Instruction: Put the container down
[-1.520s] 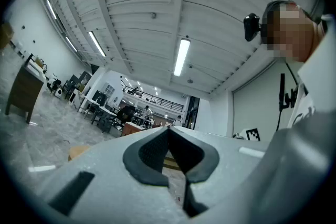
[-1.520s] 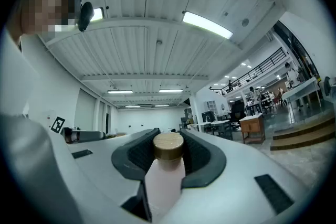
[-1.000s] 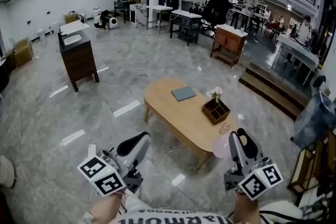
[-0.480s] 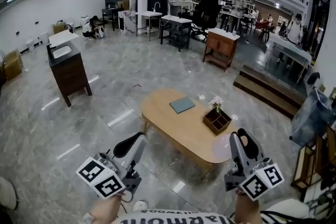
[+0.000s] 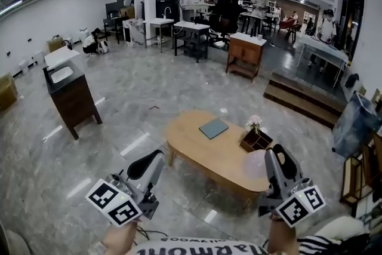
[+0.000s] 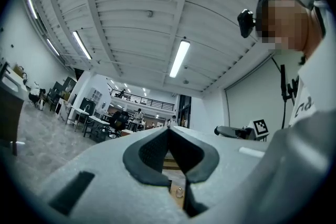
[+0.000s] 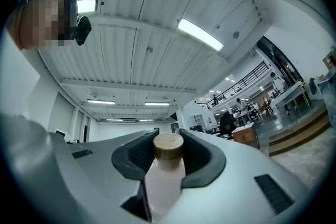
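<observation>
Your right gripper (image 7: 168, 152) is partly closed, its pads pressing both sides of the container (image 7: 164, 181), a pale pink bottle with a gold cap (image 7: 168, 146) standing upright between the jaws. Your left gripper (image 6: 169, 136) has its jaws together with nothing in them. You hold both low before your body, tilted up and forward, the left one over the grey floor (image 5: 89, 152); in the head view the container shows against the near right end of the oval wooden table (image 5: 200, 143), near the wooden box of flowers (image 5: 256, 140).
</observation>
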